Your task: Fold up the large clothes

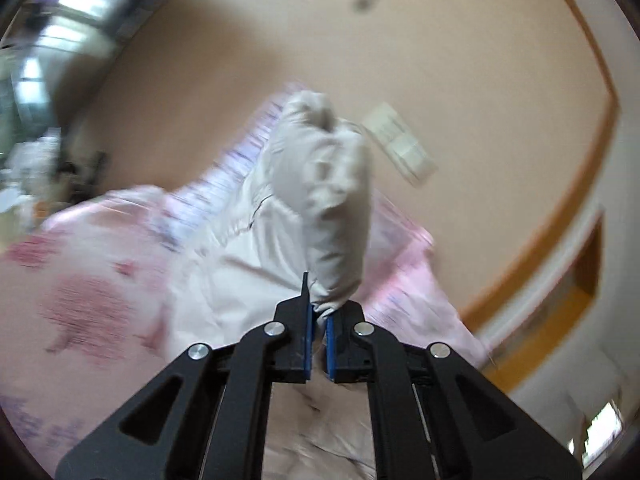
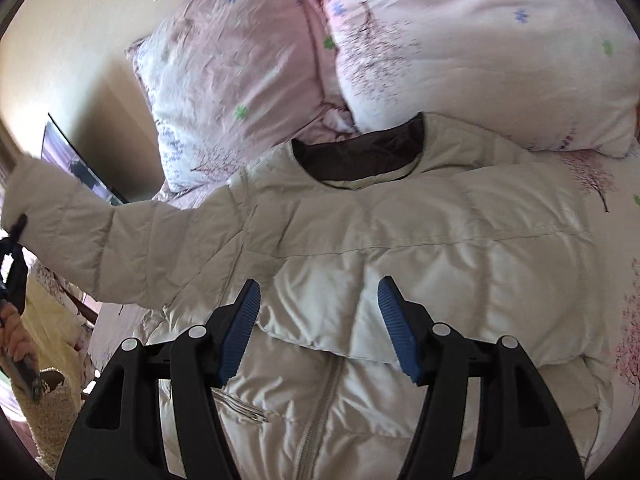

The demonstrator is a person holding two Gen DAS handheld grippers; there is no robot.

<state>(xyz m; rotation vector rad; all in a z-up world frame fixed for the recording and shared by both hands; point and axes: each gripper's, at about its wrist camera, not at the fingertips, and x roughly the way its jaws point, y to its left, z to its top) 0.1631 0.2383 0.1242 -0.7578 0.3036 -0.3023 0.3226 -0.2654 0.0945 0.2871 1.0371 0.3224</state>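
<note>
Black jaws of my right gripper fill the bottom of its view, blue pads well apart with nothing between them, above the chest of one cream puffer jacket. It lies front-up on the pink flowered bed, collar toward the top of the frame, zipper running down to the bottom edge, so its long axis runs top to bottom. Two pillows sit above the collar. One sleeve stretches out to the left edge, lifted off the bed.

Only this view shows the jacket's body, the pillows and a hand at lower left.

My left gripper is clamped tight on the sleeve's cuff; its blurred view shows the sleeve rising toward frame centre, against a peach wall.
</note>
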